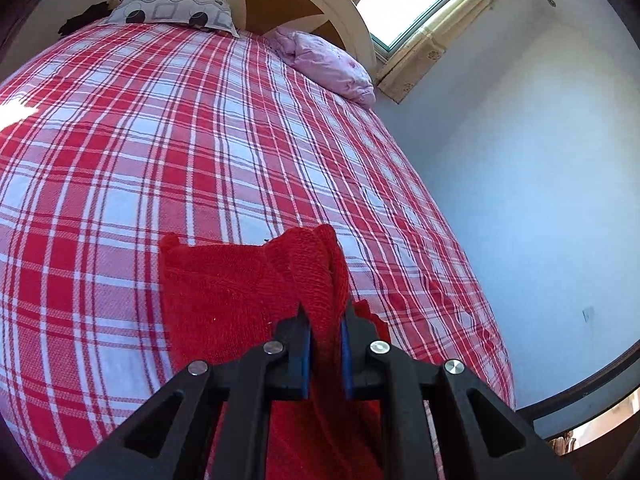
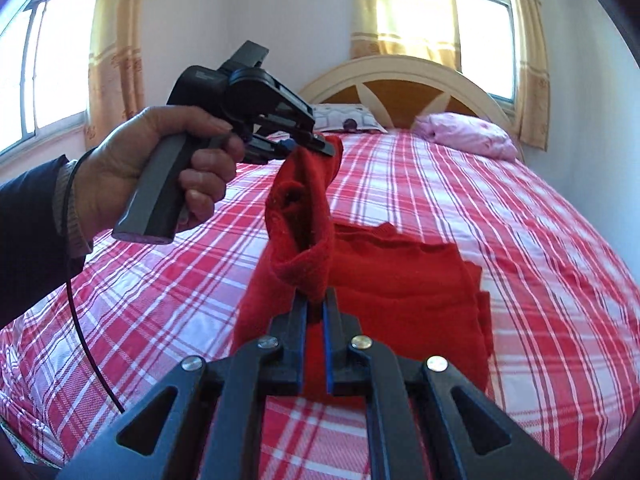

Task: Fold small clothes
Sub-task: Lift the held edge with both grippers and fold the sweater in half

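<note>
A small red knit garment lies on the red-and-white plaid bedspread. One edge of it is lifted off the bed. My right gripper is shut on the near end of that lifted edge. My left gripper, held in a hand at the left of the right wrist view, is shut on the far end, higher above the bed. In the left wrist view my left gripper pinches a fold of the red garment, whose flat part lies to its left.
A patterned grey pillow and a lilac pillow lie by the arched headboard. Pale walls and curtained windows surround the bed. A black cable hangs from the left hand's wrist.
</note>
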Demonstrator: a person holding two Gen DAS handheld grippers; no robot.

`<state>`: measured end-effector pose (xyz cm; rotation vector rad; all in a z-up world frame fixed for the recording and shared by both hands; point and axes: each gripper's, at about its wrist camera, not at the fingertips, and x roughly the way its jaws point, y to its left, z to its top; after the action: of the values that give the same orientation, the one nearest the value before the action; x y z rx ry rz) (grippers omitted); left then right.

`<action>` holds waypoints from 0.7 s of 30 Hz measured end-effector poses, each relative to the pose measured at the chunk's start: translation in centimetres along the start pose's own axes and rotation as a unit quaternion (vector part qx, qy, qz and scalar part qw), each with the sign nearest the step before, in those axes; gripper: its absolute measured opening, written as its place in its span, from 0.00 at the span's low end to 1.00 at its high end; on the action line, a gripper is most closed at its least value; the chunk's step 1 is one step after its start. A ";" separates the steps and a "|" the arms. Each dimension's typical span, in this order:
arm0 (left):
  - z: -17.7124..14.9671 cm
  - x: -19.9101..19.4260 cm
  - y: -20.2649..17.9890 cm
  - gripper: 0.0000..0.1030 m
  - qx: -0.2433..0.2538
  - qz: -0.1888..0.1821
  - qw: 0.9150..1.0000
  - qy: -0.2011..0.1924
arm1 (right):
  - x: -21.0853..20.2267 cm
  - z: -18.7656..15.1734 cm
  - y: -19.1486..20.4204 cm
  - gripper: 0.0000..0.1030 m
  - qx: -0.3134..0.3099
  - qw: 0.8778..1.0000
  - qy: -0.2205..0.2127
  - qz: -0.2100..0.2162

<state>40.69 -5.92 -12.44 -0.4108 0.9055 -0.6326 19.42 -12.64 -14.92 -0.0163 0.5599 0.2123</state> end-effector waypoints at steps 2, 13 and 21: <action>-0.2 1.0 -1.0 0.11 0.008 -0.003 1.000 0.008 | -0.4 -0.5 -1.1 0.08 0.014 1.000 0.001 -0.001; -2.1 8.1 -5.7 0.11 0.042 0.001 0.997 0.069 | -0.8 -3.7 -6.9 0.08 0.111 0.993 0.028 -0.006; -3.5 11.3 -7.5 0.11 0.061 0.012 0.993 0.097 | -0.6 -5.5 -10.0 0.08 0.168 0.985 0.051 -0.005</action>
<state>40.53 -19.25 -16.76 -0.2299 1.0482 -0.7099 18.04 -22.90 -19.70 0.2983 0.6918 0.1062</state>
